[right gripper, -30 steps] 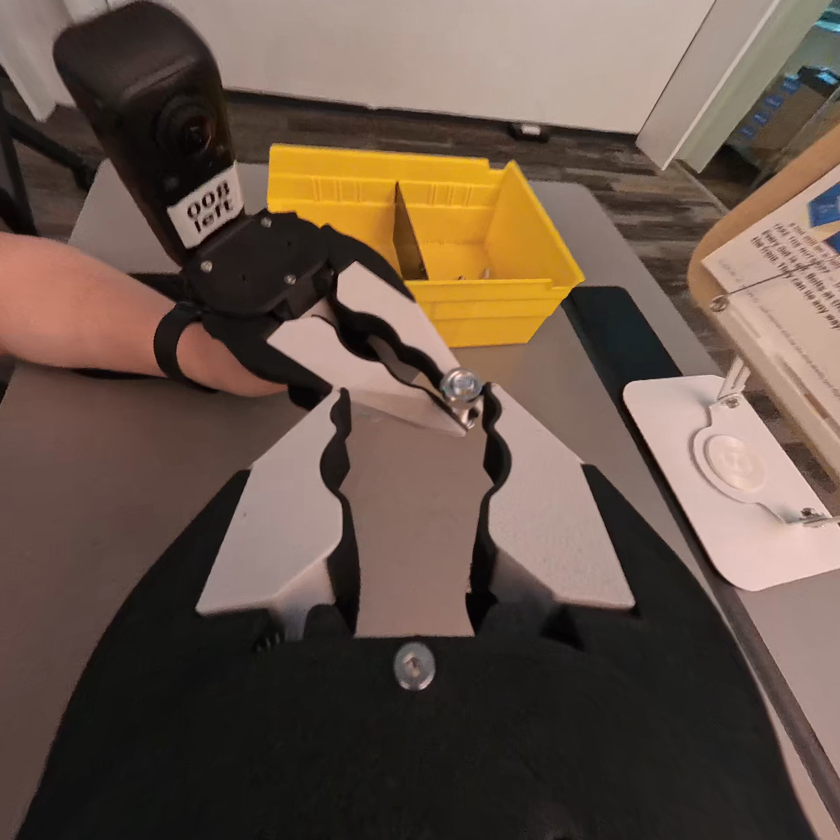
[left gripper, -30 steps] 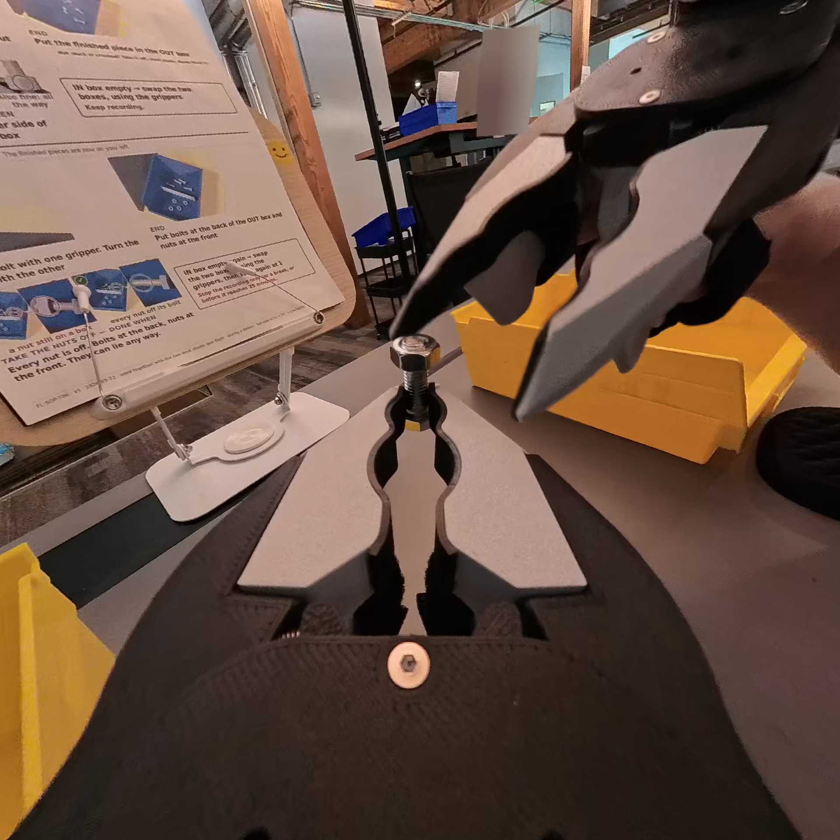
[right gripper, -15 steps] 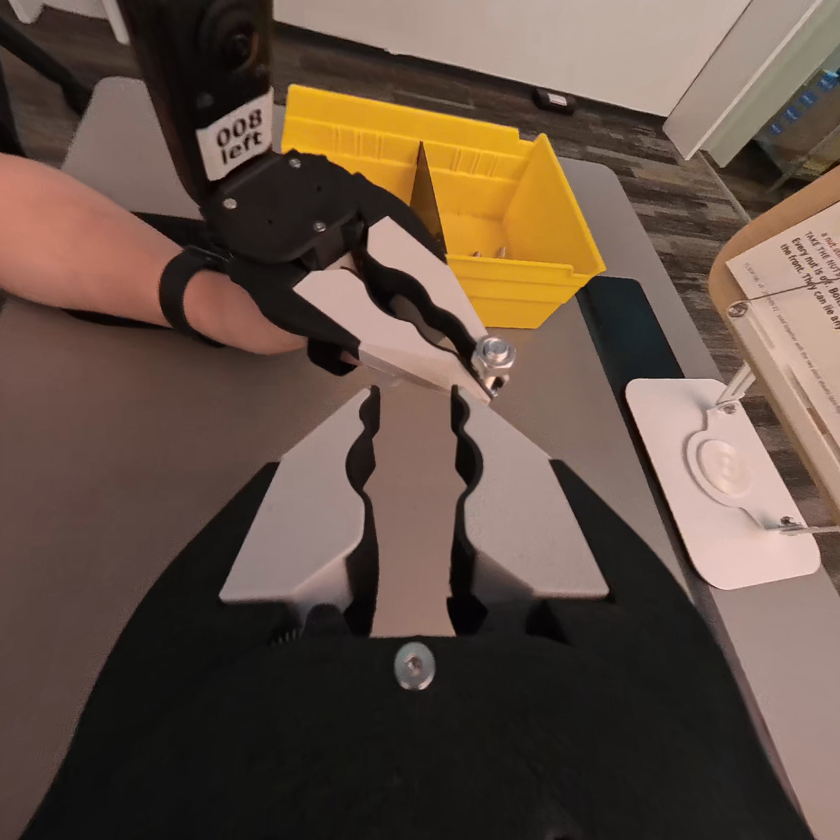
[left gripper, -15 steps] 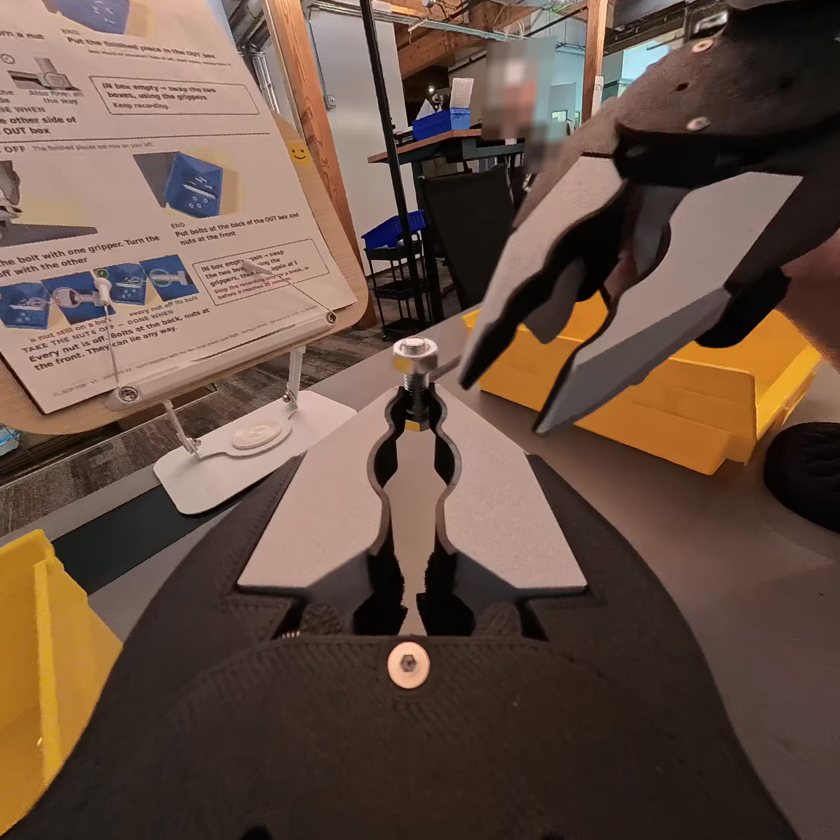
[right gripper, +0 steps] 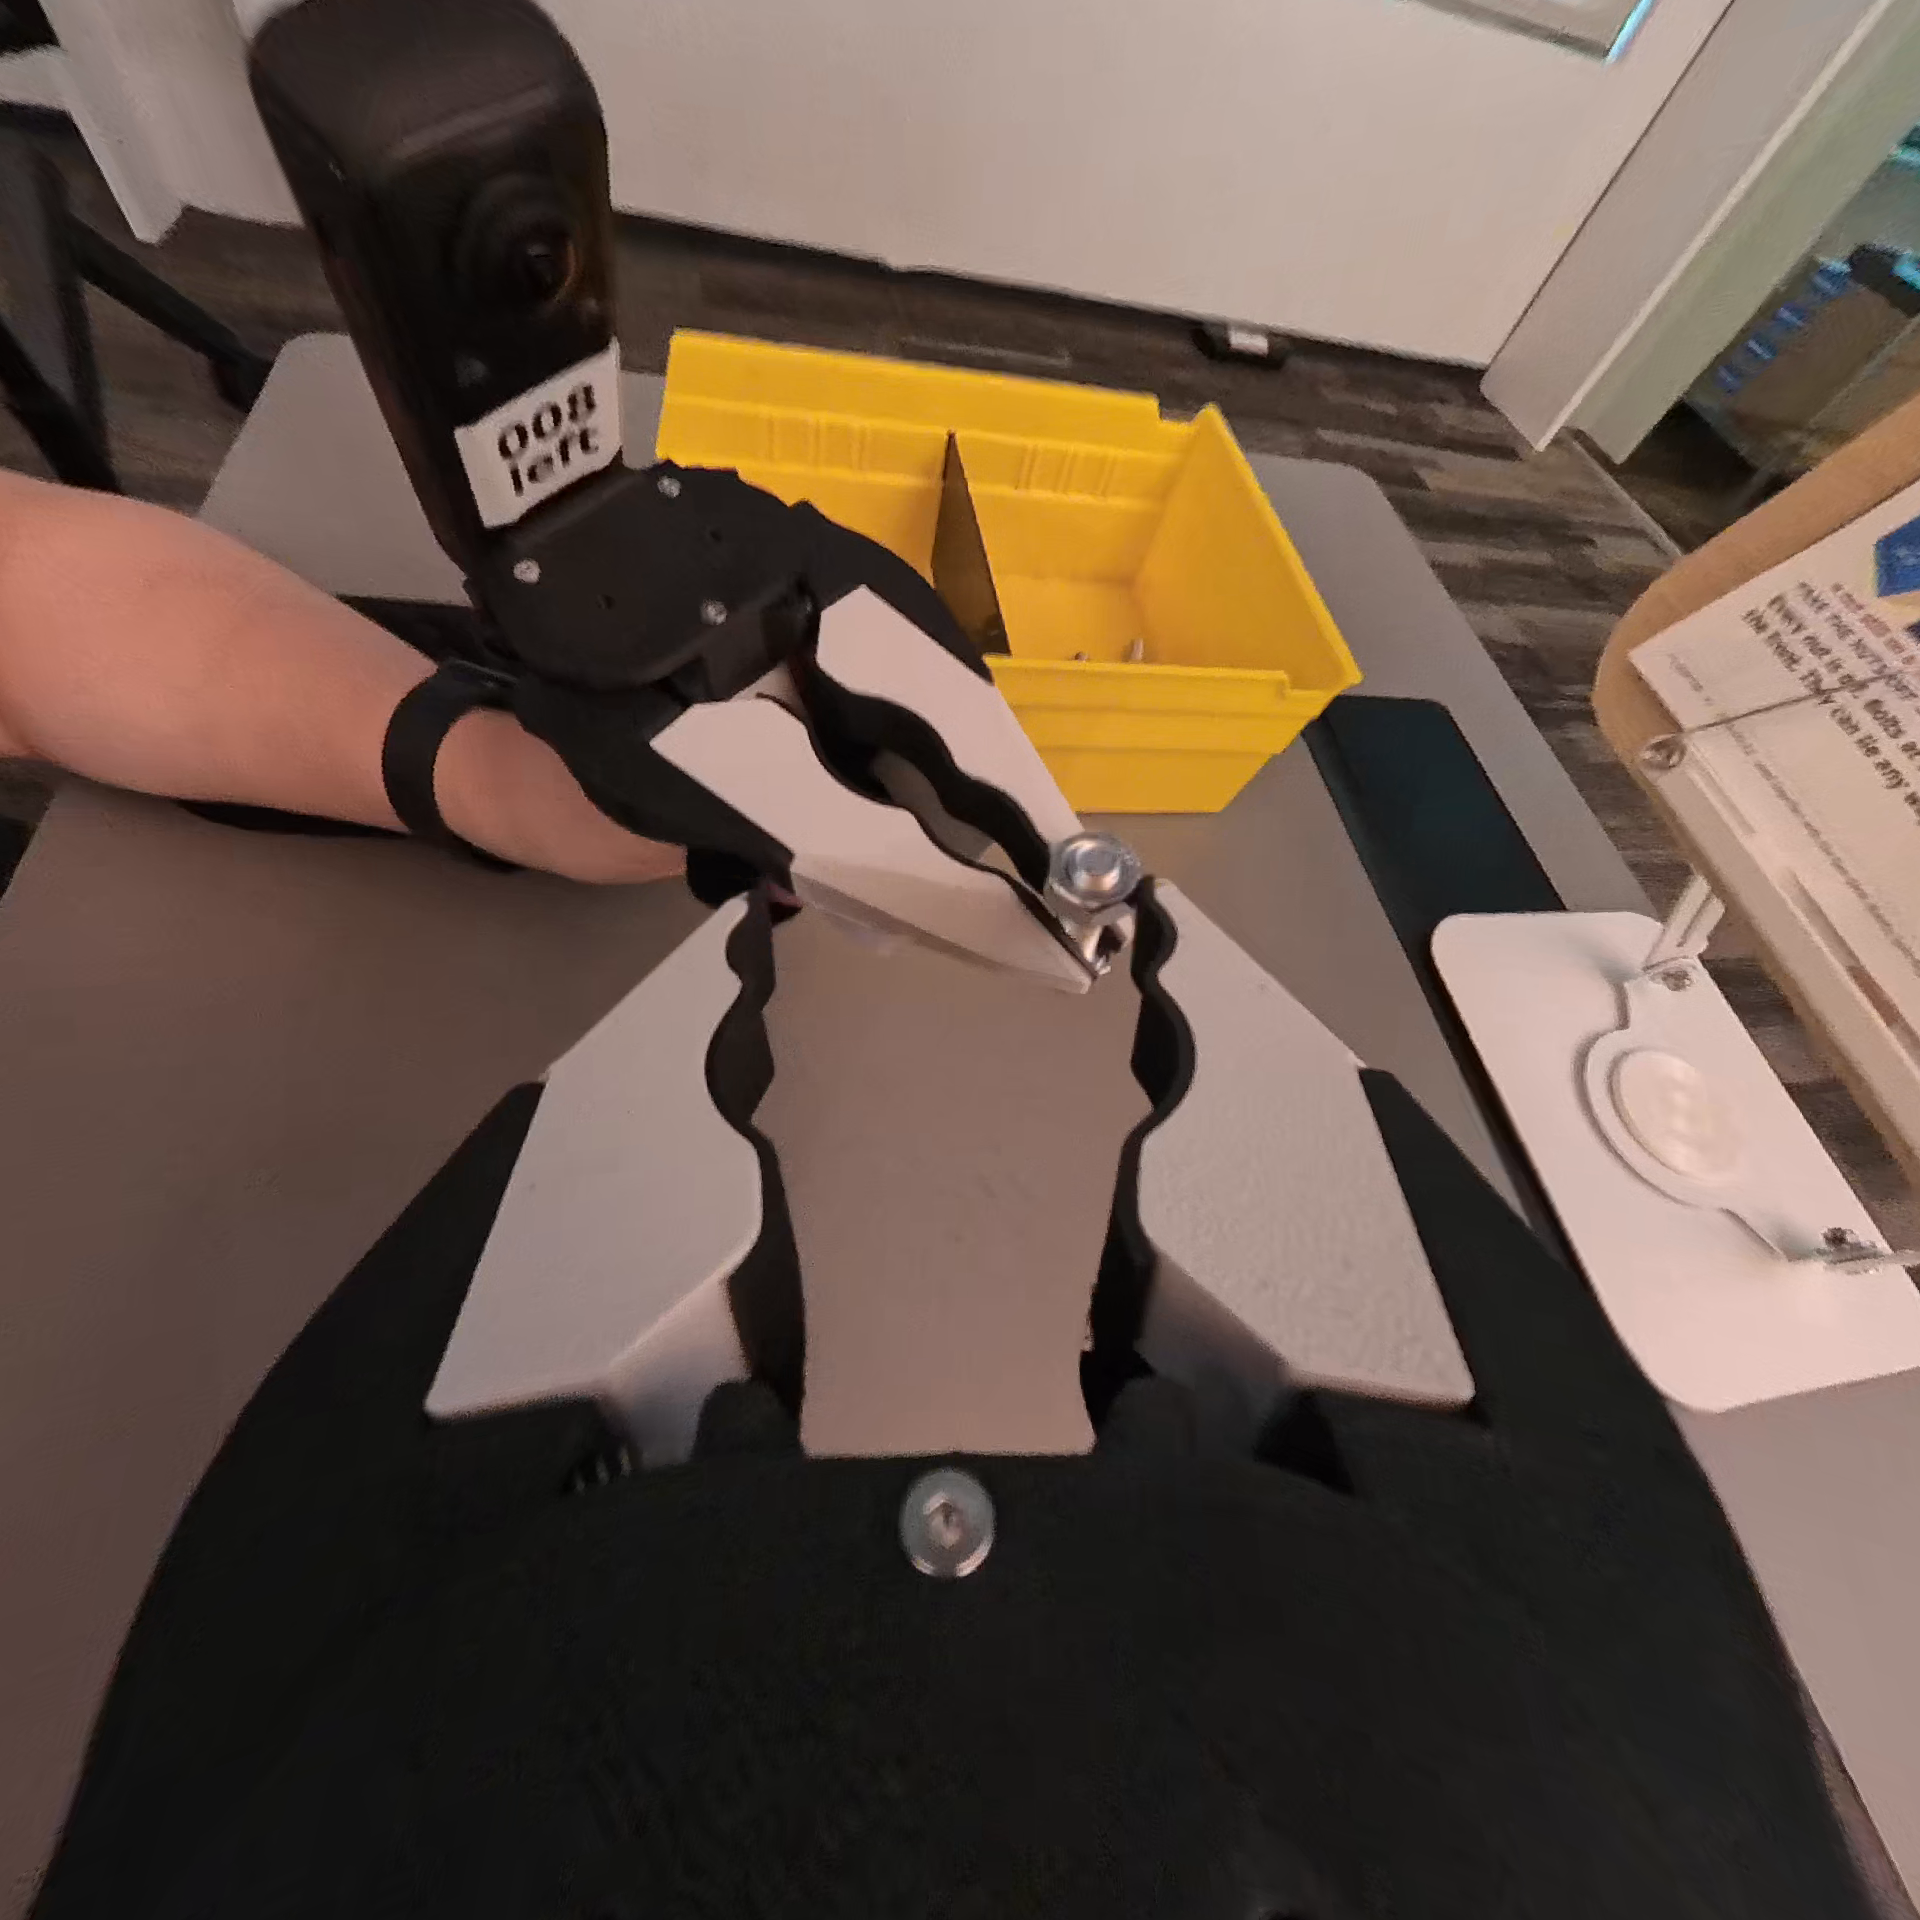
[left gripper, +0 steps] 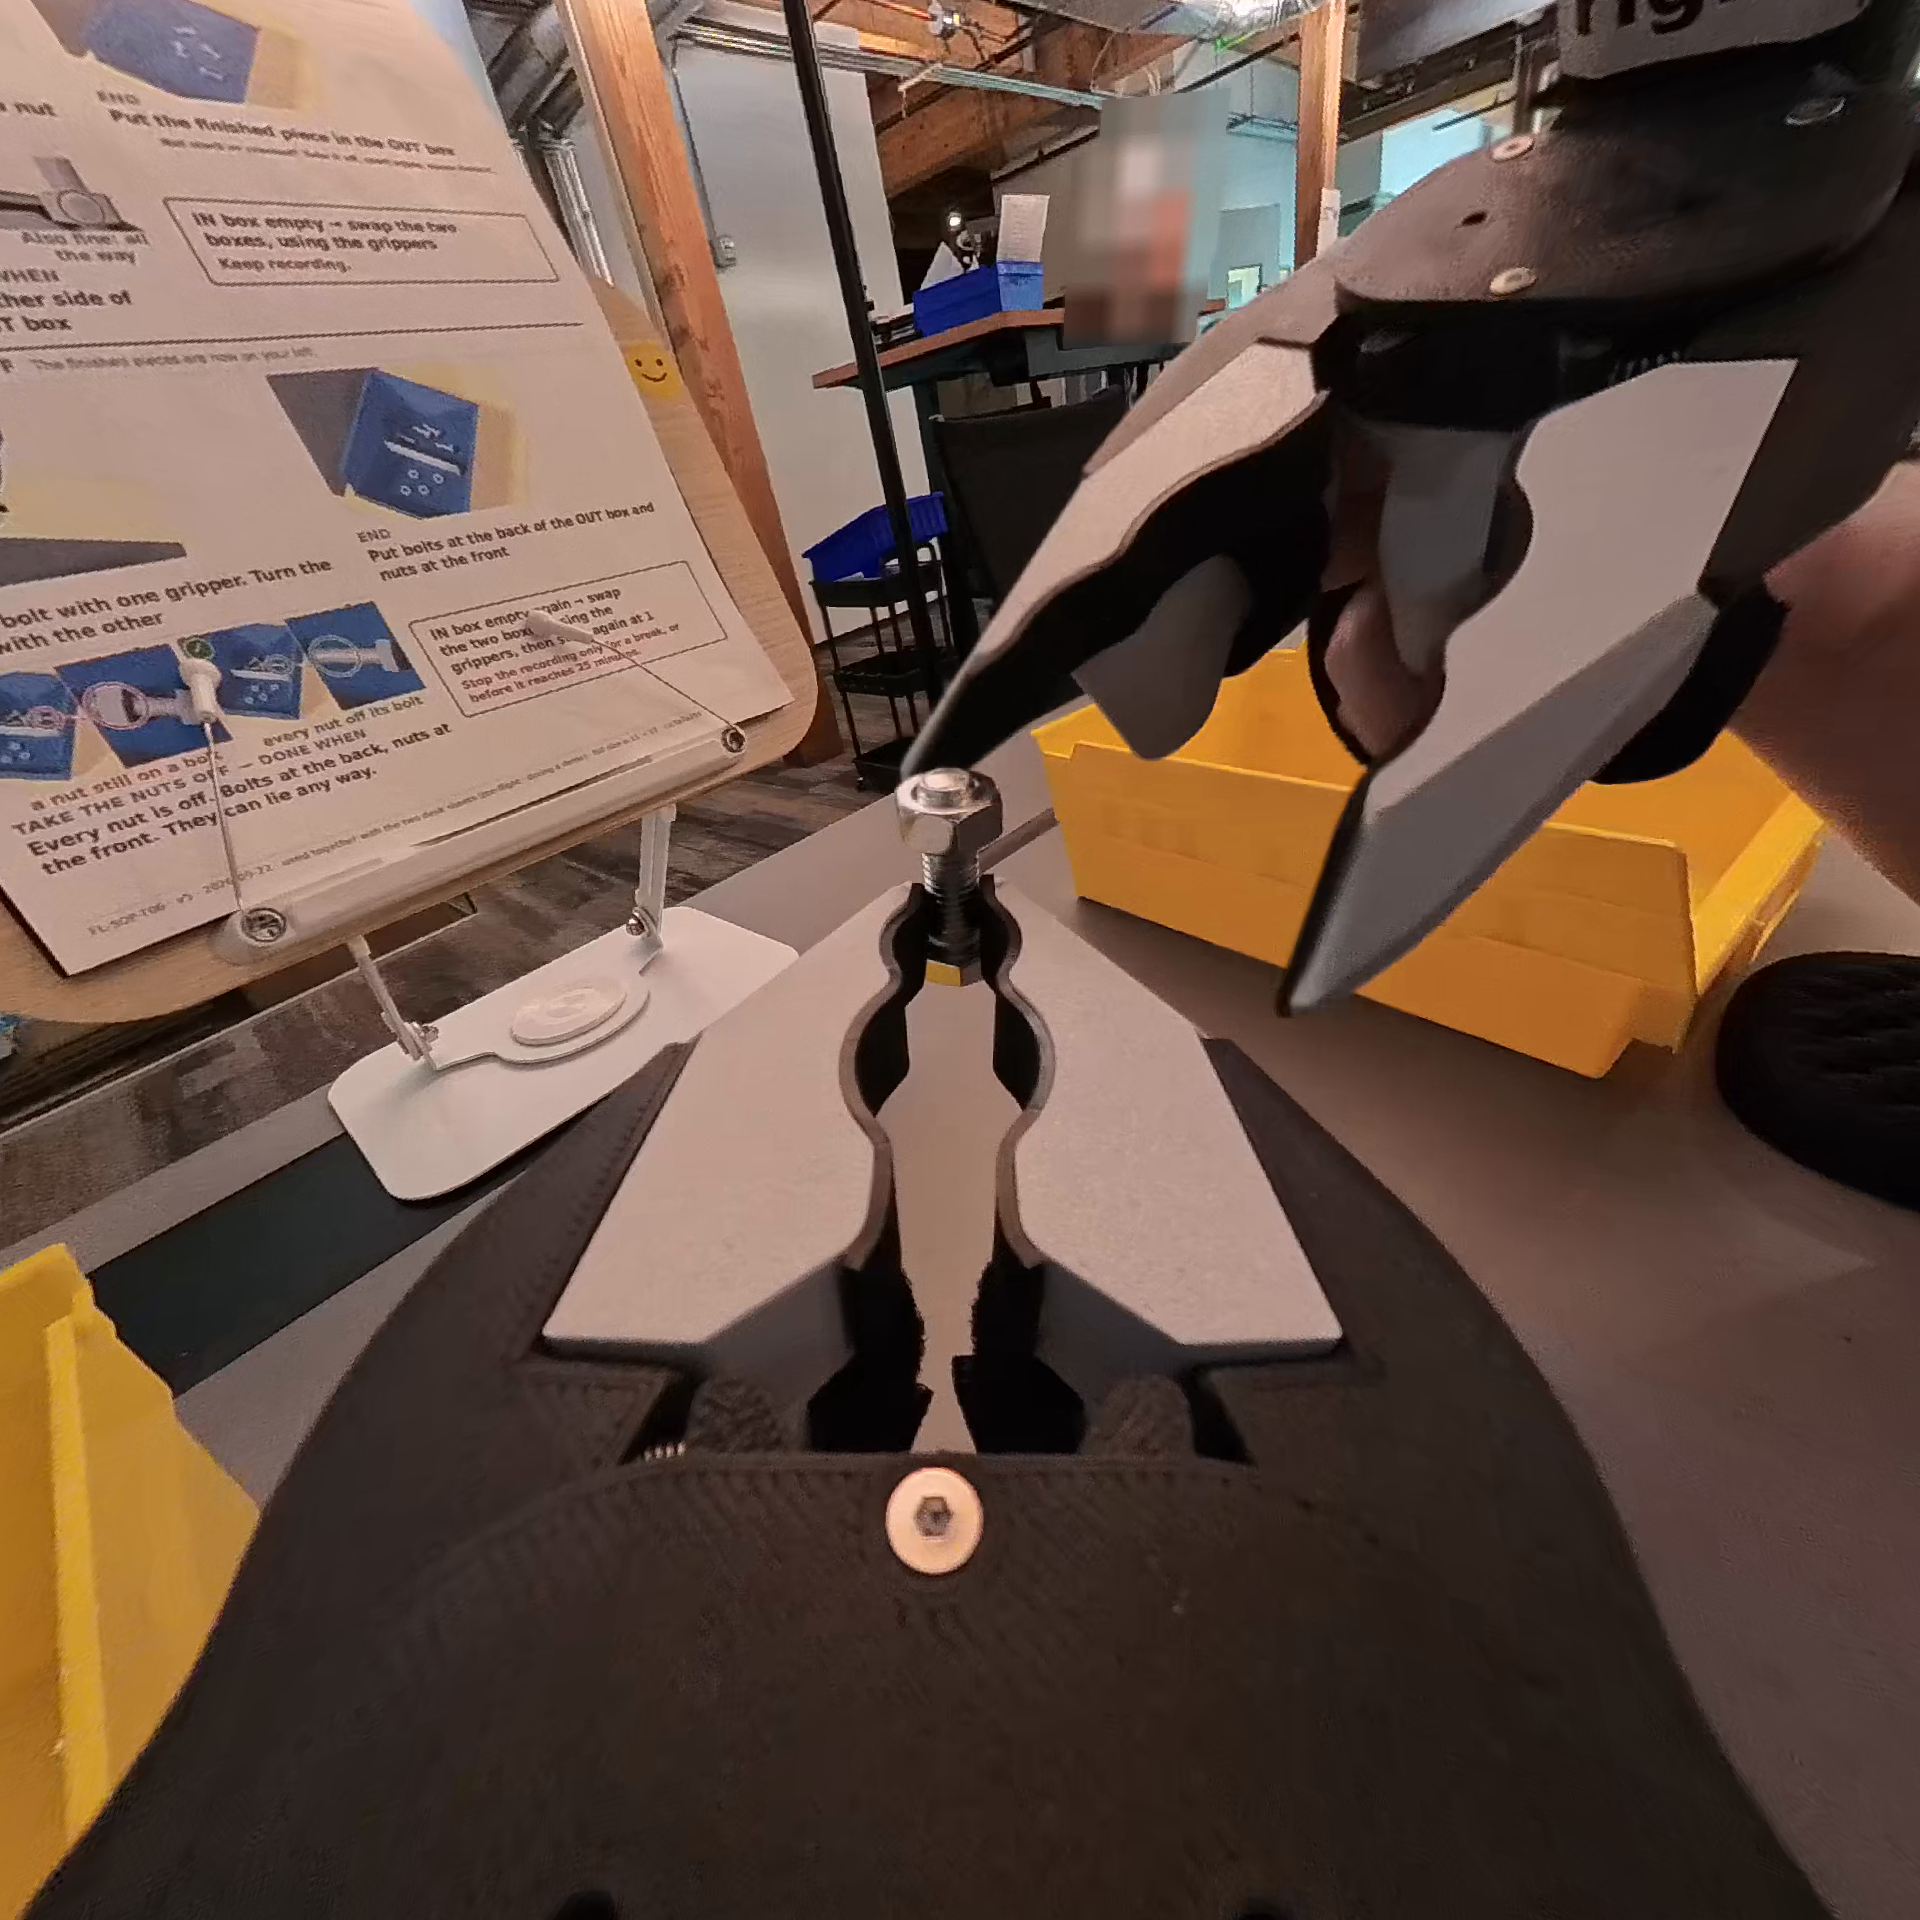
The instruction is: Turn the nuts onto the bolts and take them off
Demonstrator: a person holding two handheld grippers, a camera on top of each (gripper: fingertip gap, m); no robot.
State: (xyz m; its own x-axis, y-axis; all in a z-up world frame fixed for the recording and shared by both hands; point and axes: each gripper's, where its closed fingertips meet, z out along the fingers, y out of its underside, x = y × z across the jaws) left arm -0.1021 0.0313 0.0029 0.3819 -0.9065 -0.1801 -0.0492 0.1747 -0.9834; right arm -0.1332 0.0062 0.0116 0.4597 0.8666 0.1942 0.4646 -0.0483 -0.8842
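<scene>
My left gripper (left gripper: 948, 920) is shut on a steel bolt (left gripper: 948, 894) and holds it upright above the grey table. A hex nut (left gripper: 948, 816) sits on the bolt's top end. My right gripper (right gripper: 951, 904) is open and empty. In the right wrist view its right fingertip (right gripper: 1155, 909) is right beside the nut (right gripper: 1091, 868), while the left fingertip is far off it. In the left wrist view the right gripper (left gripper: 1107, 878) comes in from the upper right, with one fingertip just above the nut.
A yellow divided bin (right gripper: 1143, 717) stands behind the grippers, with small metal parts in one compartment. A second yellow bin (left gripper: 1455, 914) lies to the right, and a yellow corner (left gripper: 62, 1507) shows at lower left. An instruction sheet on a white stand (left gripper: 540, 1049) is at the left. A black round object (left gripper: 1829, 1070) lies at the right. The tips of both grippers are at nearly the same place.
My right gripper drew back from the nut and narrowed, then came back and opened wide, its right fingertip again beside the nut. The left gripper kept the bolt.
</scene>
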